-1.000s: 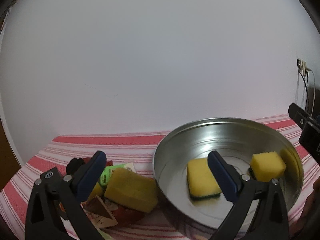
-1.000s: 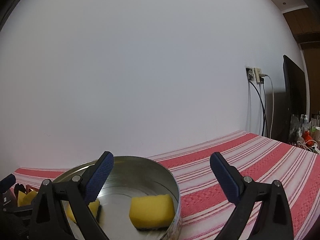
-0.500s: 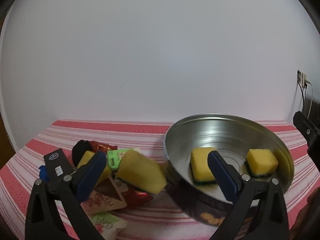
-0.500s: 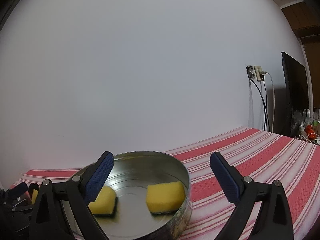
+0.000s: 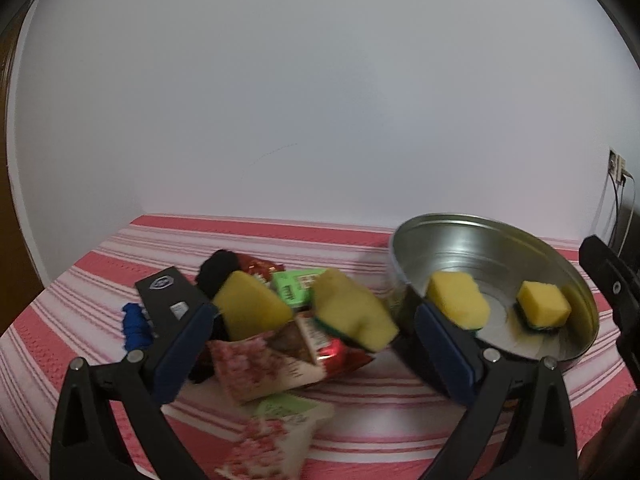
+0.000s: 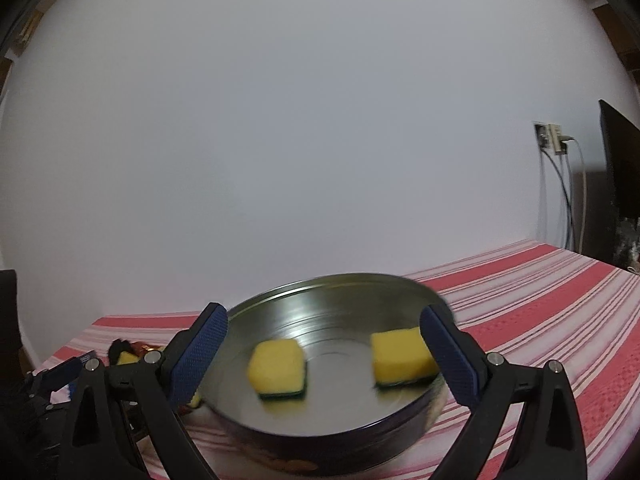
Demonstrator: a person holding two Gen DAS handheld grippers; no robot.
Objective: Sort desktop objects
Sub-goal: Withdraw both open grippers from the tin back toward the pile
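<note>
— Two yellow sponges point(image 6: 278, 372) lie inside the round metal tin point(image 6: 360, 284) on the striped cloth point(image 6: 560, 300), well apart. And outside it?

— Two more sponges point(image 5: 352, 314) sit in the pile of packets point(image 5: 272, 364) just left of the tin.

— And the grippers?

— Left gripper point(image 5: 316, 354) is spread wide above the pile, holding nothing. Right gripper point(image 6: 324, 358) gapes over the tin, also empty.

A: What's behind it all?
B: A plain white wall point(image 6: 320, 140), with a wall socket point(image 6: 551, 139) whose cables point(image 6: 560, 200) hang down.
A: And further right?
B: A dark monitor point(image 6: 620, 160). A red-and-white striped tablecloth point(image 6: 540, 300) lies underneath.
</note>
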